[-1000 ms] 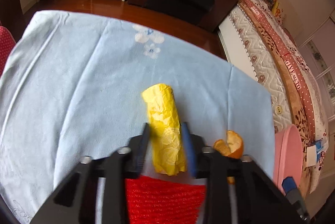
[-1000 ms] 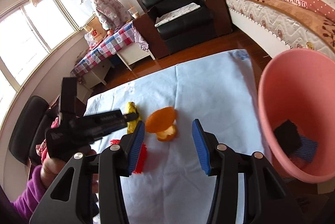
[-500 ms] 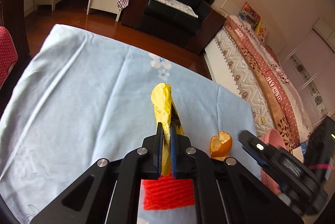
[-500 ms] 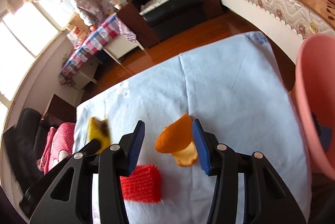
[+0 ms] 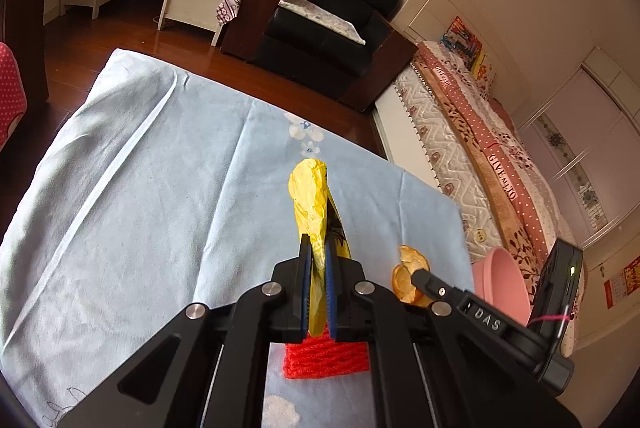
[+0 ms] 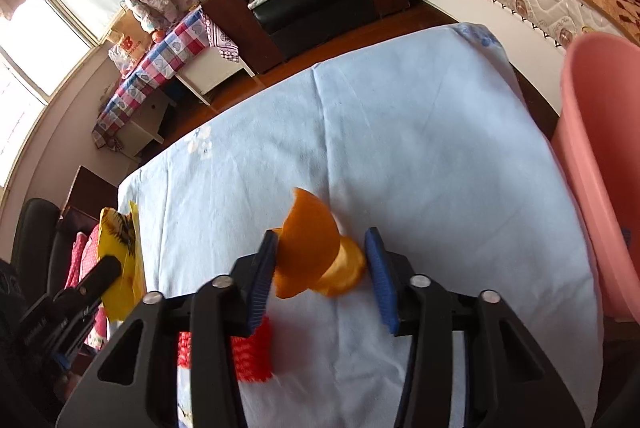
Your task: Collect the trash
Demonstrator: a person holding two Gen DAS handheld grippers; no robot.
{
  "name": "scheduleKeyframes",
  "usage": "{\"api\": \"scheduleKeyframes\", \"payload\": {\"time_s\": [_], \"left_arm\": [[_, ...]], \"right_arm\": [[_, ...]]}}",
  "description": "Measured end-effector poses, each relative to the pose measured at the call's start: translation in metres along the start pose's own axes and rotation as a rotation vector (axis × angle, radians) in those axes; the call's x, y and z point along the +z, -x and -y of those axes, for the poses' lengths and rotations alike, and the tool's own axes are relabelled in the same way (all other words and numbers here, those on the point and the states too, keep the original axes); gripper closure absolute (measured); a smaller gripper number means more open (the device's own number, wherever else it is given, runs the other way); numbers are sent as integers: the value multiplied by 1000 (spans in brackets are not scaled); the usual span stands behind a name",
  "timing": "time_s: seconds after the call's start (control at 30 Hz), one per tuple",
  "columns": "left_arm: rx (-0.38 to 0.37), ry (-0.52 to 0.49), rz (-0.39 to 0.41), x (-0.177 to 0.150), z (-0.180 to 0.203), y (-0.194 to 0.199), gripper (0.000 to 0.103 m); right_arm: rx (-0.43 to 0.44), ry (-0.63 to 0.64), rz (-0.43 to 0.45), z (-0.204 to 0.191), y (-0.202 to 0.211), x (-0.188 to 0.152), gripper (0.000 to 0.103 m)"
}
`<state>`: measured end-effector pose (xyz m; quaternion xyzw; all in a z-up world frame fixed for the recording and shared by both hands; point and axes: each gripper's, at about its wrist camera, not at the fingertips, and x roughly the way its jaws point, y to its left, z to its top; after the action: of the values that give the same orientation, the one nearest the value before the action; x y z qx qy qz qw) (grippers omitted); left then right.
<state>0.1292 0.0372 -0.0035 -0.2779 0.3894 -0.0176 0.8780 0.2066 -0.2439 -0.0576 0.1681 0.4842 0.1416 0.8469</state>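
Here left gripper [image 5: 318,268] clamps yellow wrapper [image 5: 310,200] — right gripper [image 6: 322,268] spread around orange peel [image 6: 312,248].

Right gripper [image 6: 320,268] fingers [image 6: 262,274] parted, straddling orange peel [image 6: 316,260].

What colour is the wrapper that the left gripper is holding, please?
Bright yellow, with a dark printed patch on one side. The wrapper shows best in the left wrist view, pinched in the left gripper.
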Motion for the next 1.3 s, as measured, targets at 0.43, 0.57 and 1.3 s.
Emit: {"api": "scheduleKeyframes", "payload": {"time_s": [0.43,0.57,1.3], "left_arm": [[-6,-40,6,-9,17,11,98],[-12,-49,3,-11,23,14,98],[-20,-102,-22,-29,49,19,98]], "right_arm": [[32,-5,55,25,30,-11,92],[70,-9,65,30,42,-13,92],[-32,42,-2,62,63,-58,92]]}}
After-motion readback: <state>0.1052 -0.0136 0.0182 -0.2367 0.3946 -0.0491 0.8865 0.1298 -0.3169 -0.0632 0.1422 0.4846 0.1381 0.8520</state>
